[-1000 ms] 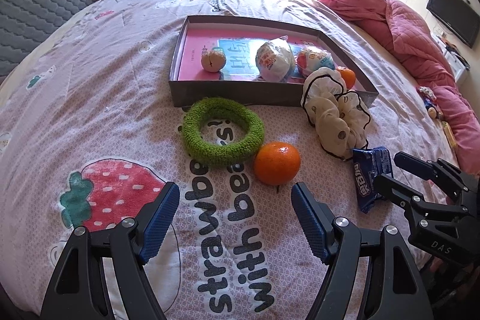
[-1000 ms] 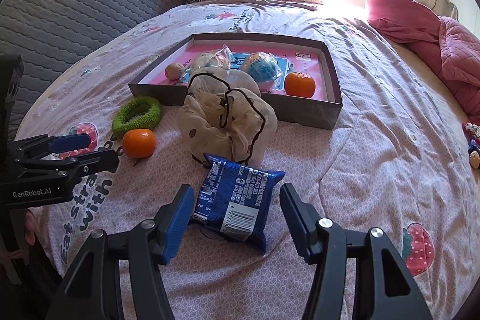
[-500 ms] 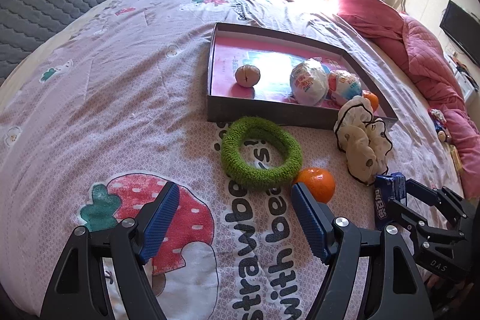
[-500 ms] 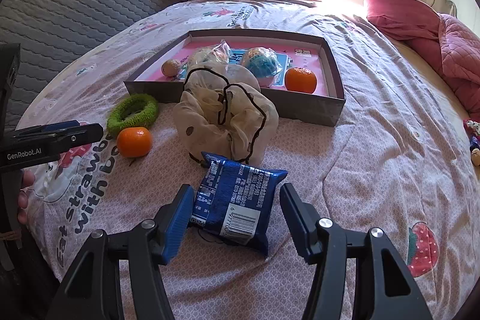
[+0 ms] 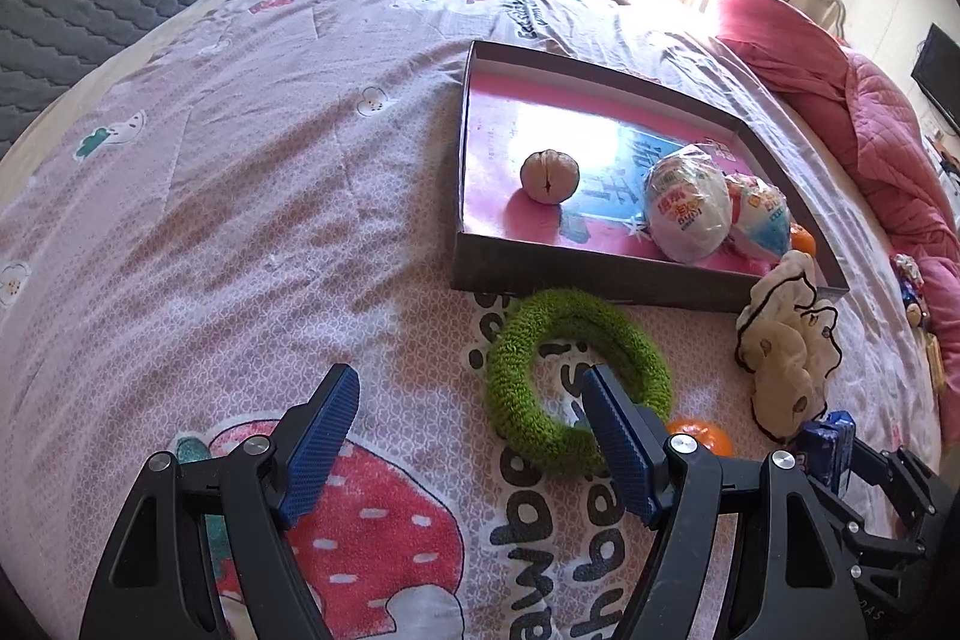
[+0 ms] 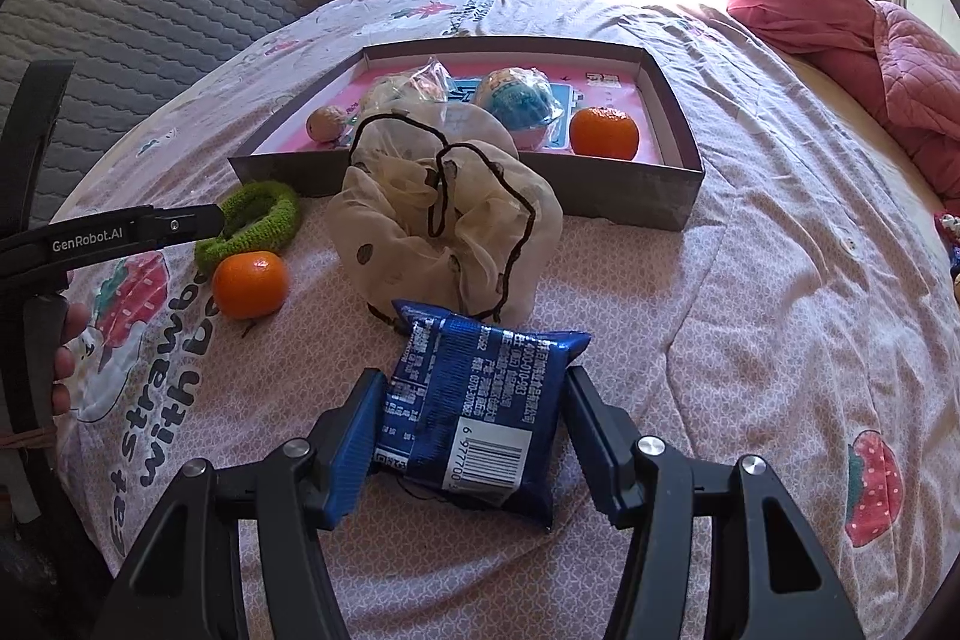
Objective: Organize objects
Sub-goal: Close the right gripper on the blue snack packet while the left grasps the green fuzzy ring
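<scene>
The left tool [image 5: 471, 415] has been shifted leftward, open and empty; "GenRobot.AI" is read on it. The blue packet [image 6: 477, 415] is straddled by the open right tool [image 6: 474, 415].

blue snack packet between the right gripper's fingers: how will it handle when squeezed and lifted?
The blue snack packet looks puffy with crimped ends, so it likely crumples and feels light. The glossy film may slip. The right gripper straddles it, jaws open; contents could crush.

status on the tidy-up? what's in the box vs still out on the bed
Done: peeled fruit, two wrapped eggs and one orange are in the box. In hand: right gripper straddles the blue packet, jaws open. Left: green ring, orange, cream scrunchie.
</scene>
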### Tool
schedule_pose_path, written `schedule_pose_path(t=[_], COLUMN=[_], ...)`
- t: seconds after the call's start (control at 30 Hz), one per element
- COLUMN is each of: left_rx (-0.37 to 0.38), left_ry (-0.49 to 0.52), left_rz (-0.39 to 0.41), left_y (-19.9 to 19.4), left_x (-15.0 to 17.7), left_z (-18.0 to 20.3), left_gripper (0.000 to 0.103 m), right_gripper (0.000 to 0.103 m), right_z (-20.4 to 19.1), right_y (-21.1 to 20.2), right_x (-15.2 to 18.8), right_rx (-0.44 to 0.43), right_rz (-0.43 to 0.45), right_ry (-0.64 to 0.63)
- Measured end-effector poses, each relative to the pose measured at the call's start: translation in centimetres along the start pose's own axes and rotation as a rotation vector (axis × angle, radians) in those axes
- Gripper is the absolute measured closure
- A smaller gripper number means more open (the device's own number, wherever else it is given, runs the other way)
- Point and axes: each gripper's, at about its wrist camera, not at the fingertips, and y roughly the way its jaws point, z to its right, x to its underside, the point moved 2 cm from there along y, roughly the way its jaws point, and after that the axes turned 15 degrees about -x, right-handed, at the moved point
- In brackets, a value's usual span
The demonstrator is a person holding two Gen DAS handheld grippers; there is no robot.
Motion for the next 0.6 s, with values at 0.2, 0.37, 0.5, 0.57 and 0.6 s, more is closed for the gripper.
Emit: schedule_pose_path(t=[0.2, 0.37, 0.5, 0.57, 0.6], left_rx=[-0.007, -0.011, -0.022, -0.025, -0.027], left_ry=[-0.009, 0.002, 0.021, 0.034, 0.037], left_rz=[-0.035, -0.042, -0.039, -0.039, -0.038], left_y=[1.8, 2.4, 2.7, 2.8, 2.8], left_x=[-0.5, -0.7, -0.9, -0.9, -0.9], left_z=[0.5, 0.8, 1.2, 1.4, 1.5], left_gripper=[0.025, 0.032, 0.043, 0.046, 0.049], right_gripper=[0.044, 0.044, 0.047, 0.05, 0.05], right_z=[0.0, -0.2, -0.2, -0.3, -0.3], right_y=[0.3, 0.4, 0.4, 0.4, 0.4], right_x=[0.0, 0.1, 0.1, 0.1, 0.1], right_rx=[0.009, 0.015, 0.015, 0.013, 0.013], right_rz=[-0.003, -0.004, -0.003, -0.002, -0.002], right_ry=[-0.008, -0.029, -0.035, -0.04, -0.042])
